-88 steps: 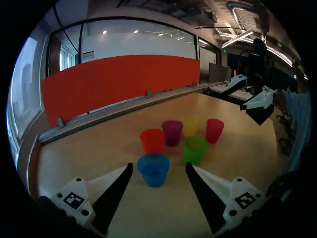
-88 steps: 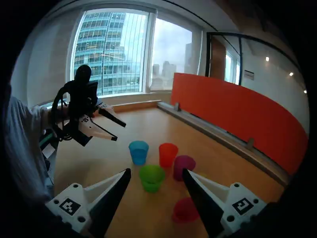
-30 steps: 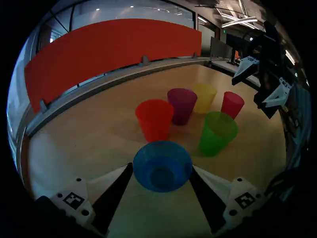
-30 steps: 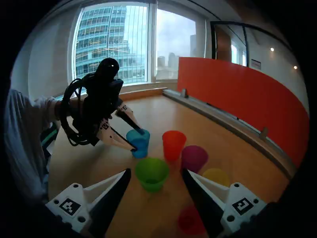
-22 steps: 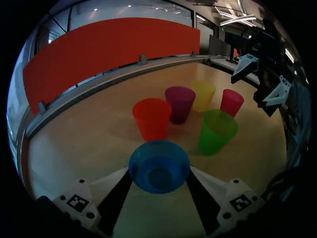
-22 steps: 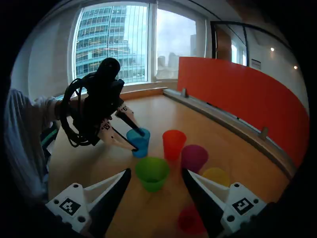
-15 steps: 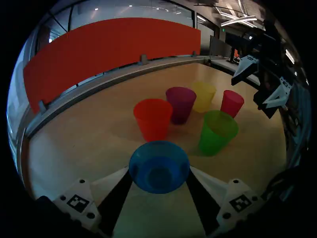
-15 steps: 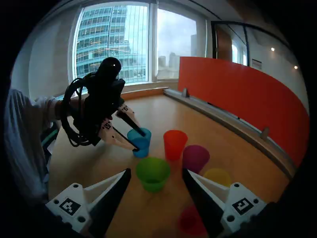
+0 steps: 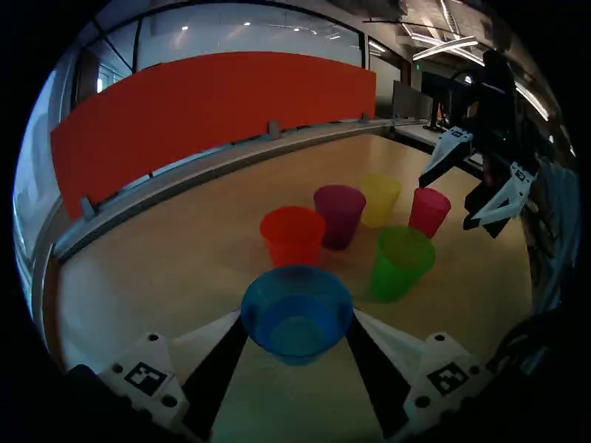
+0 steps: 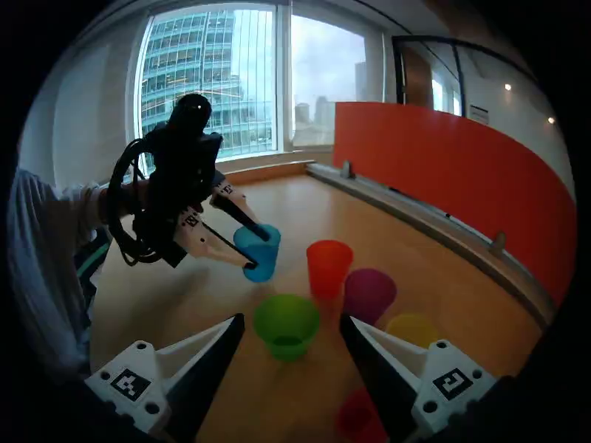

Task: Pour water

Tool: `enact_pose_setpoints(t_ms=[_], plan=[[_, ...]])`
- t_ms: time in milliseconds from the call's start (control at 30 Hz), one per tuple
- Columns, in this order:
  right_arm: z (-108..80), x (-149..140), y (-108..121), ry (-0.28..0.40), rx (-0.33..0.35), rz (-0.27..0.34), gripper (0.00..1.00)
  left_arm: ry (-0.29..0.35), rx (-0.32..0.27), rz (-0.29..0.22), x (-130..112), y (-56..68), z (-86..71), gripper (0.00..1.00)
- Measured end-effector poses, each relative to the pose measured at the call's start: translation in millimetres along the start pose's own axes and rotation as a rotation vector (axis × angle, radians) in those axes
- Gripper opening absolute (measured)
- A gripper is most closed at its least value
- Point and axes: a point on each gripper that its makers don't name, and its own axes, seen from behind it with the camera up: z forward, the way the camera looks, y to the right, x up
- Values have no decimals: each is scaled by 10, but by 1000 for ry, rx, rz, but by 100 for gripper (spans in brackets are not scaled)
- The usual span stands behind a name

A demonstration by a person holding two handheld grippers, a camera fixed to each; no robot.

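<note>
- My left gripper has its jaws closed on the translucent blue plastic cup, one finger pressing each side of the wall just below the rim
- From the right gripper view, the left gripper holds that cup upright; it looks raised just clear of the light wooden table, though the angle is poor
- My right gripper has its jaws spread wide with nothing between them, hovering above the green plastic cup
- On the table past the blue one stand the orange plastic cup, purple plastic cup, yellow plastic cup, pink plastic cup and the green one, close together
- A long orange partition runs along the table's far edge
</note>
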Motion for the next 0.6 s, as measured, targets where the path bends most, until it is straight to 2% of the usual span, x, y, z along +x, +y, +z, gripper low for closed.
enact_pose_setpoints(t_ms=[600], plan=[[267, -340, -49, -88, 9, -23, 100, 114, 37, 23, 348, -3, -373, 86]])
